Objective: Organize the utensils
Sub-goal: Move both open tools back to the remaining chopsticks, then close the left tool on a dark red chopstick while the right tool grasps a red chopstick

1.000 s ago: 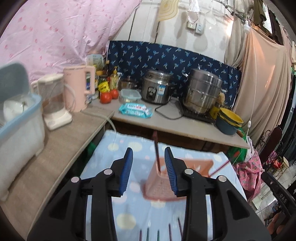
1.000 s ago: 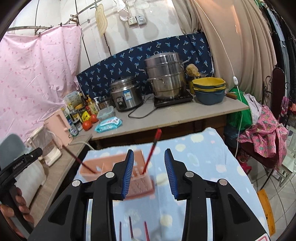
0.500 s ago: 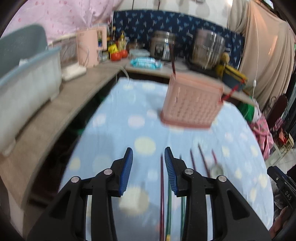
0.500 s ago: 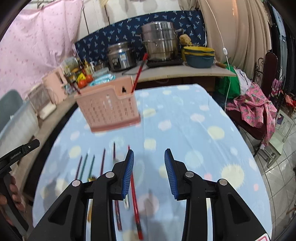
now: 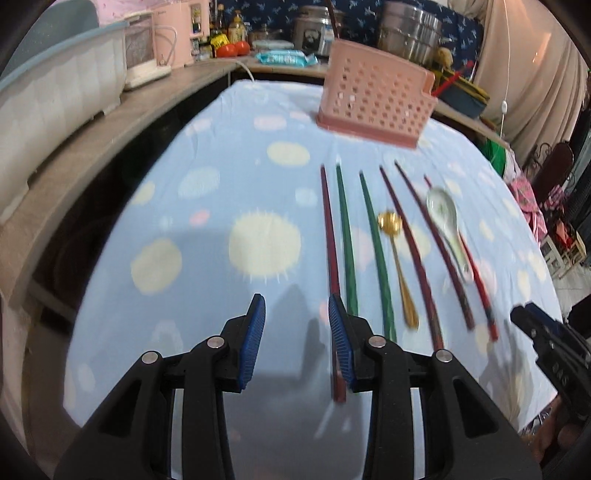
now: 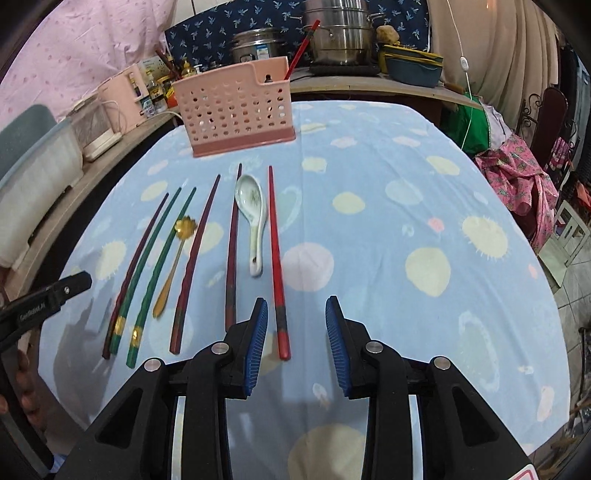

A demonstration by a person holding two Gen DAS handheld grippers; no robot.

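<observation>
A pink perforated utensil basket (image 6: 236, 107) stands at the table's far side with two chopsticks in it; it also shows in the left wrist view (image 5: 373, 98). Several dark red, green and red chopsticks lie in a row on the cloth, with a gold spoon (image 6: 173, 266) and a white ceramic spoon (image 6: 253, 218) among them. My left gripper (image 5: 297, 339) is open and empty, its right finger beside the leftmost dark red chopstick (image 5: 330, 251). My right gripper (image 6: 295, 343) is open and empty, with the red chopstick (image 6: 276, 258) ending between its fingers.
A blue cloth with pale spots (image 6: 388, 229) covers the table. A wooden counter on the left holds a blue-grey tub (image 5: 55, 96) and pink appliances (image 5: 173, 33). Pots and bowls stand on the far counter (image 6: 340, 33). A chair with pink fabric (image 6: 524, 177) is at the right.
Both grippers have pulled back and tilted down from the basket to the near ends of the utensil row. Both stay open and empty.
</observation>
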